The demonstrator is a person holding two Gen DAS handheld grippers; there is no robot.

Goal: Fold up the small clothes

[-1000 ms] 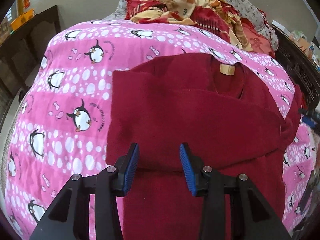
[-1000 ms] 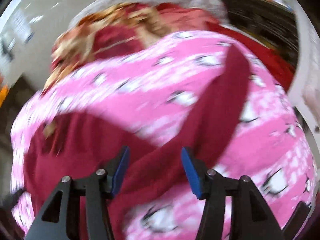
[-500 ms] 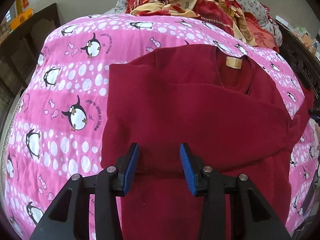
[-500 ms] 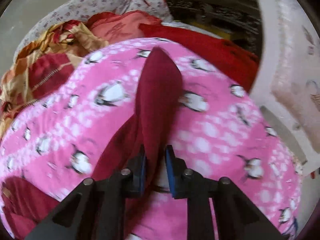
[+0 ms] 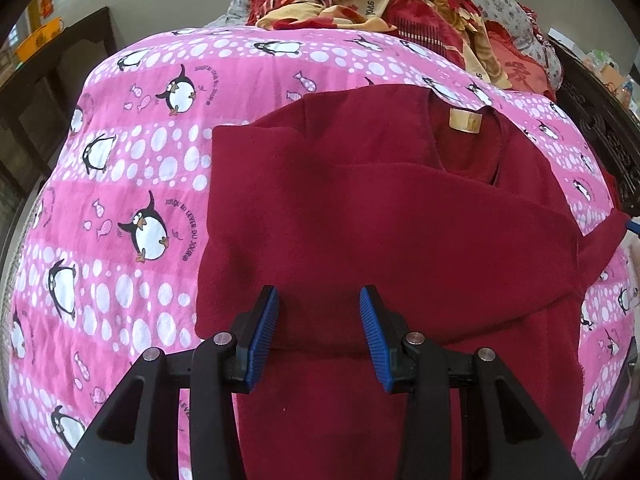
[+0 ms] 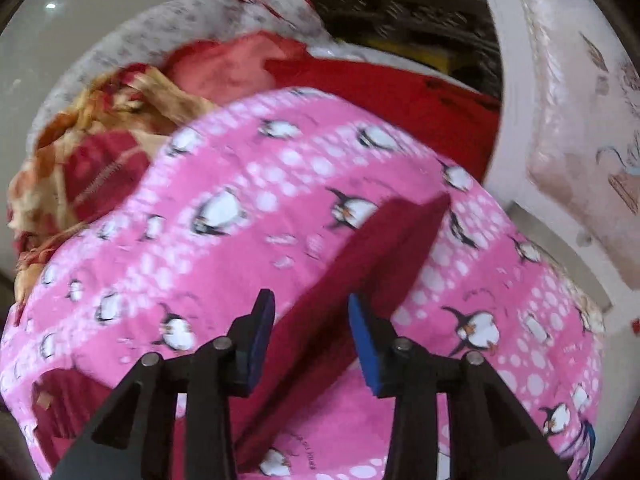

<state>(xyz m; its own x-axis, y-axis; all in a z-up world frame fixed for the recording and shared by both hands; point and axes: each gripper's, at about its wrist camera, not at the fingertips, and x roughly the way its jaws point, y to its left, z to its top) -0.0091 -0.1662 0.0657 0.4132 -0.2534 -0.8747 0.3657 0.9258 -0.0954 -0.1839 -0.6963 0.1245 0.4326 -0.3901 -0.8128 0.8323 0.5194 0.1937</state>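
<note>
Right gripper (image 6: 312, 338): blue-padded fingers (image 6: 262, 340) spread apart, a dark red sleeve (image 6: 360, 276) lying between them, untouched by either pad as far as the blur allows. Sleeve stretched across pink penguin-print bedspread (image 6: 248, 240). Crumpled red-and-yellow blanket (image 6: 92, 160) at bed's far left.

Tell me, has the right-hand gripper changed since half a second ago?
Yes. The right gripper was shut on the red sleeve; now it is open, sleeve lying on the pink penguin sheet.

pink penguin blanket (image 5: 152, 168) carries a dark red top (image 5: 380, 220) and crumpled patterned bedding (image 5: 360, 0).
</note>
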